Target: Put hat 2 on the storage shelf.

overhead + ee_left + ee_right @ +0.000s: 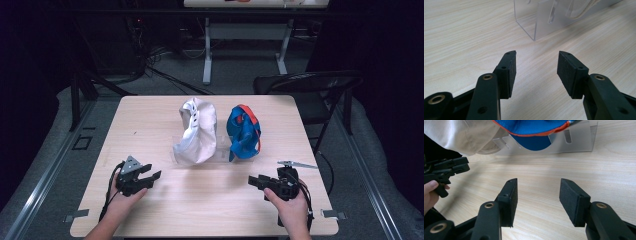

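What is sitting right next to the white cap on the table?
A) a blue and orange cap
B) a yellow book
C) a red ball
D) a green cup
A: a blue and orange cap stands just beside the white cap, both propped on a clear plastic stand on the table.

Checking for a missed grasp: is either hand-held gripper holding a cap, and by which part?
Nothing is held. The left hand-held gripper and right hand-held gripper are open over bare table.
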